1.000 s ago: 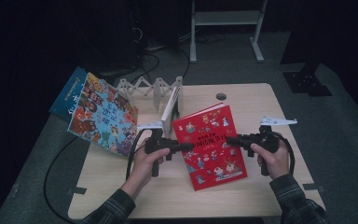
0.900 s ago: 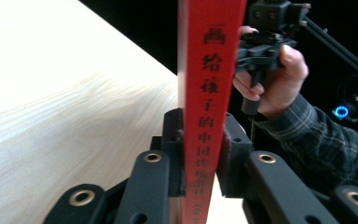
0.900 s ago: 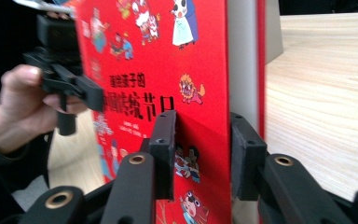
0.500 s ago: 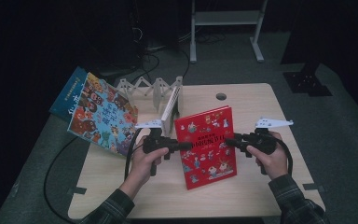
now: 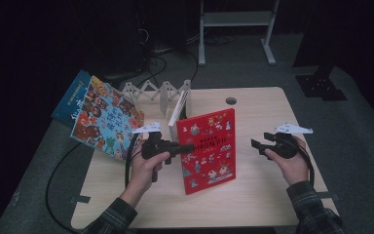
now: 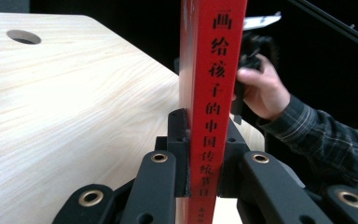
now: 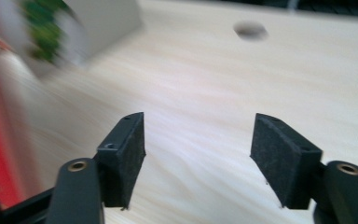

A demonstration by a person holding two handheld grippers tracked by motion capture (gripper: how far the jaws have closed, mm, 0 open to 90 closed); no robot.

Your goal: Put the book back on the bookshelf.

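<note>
Red book (image 5: 207, 146) stands tilted above the wooden table (image 5: 258, 195), its spine clamped tight in my left gripper (image 5: 187, 147). My right gripper (image 5: 254, 145) has just been opening and sits apart from the book, nothing between its pads.

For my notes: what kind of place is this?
Probably a recording studio or lab, not a home: dark drapes around one wooden table, a metal stand behind it, and cables on the floor.
</note>
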